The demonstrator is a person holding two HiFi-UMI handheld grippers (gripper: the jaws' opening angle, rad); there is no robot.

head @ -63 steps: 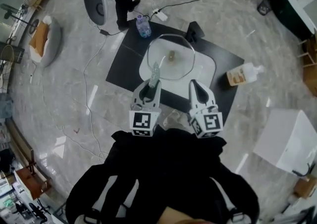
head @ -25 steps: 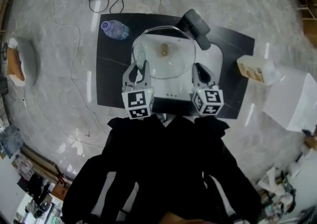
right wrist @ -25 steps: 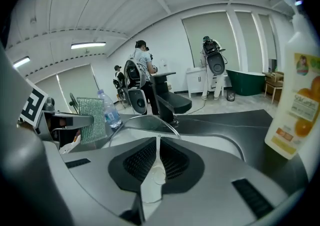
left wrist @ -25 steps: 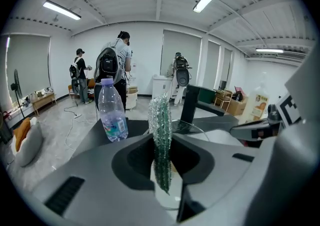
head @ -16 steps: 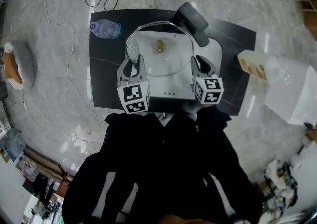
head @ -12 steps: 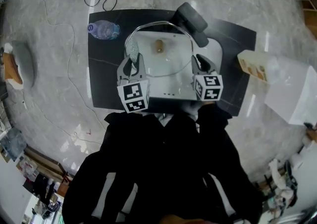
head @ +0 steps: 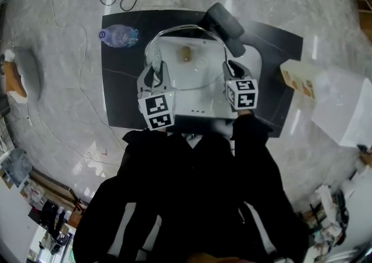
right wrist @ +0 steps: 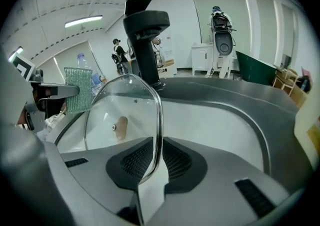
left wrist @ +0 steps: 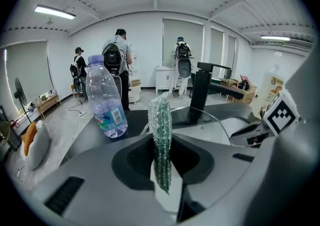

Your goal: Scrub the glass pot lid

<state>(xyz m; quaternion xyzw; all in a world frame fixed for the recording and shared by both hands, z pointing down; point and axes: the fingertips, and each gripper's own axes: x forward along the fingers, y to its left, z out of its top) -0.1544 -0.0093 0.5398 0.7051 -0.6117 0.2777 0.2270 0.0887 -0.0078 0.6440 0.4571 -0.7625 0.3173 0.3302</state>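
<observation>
The black countertop carries a white sink set toward its far right portion; a black faucet stands at the sink's far right corner. The glass lid is held over the sink, raised on edge, its knob facing the basin side; the metal rim runs between the jaws of the right gripper. In the right gripper view the jaws of the right gripper are closed tight on the rim of the lid, with the faucet behind it. A clear water bottle stands near the countertop's far left corner; a soap bottle sits just beside the right edge. The left gripper hangs at the sink's left edge; its jaws are clamped on a green scrub pad, held upright. The pad sits just beside the lid's left rim; contact cannot be determined.
</observation>
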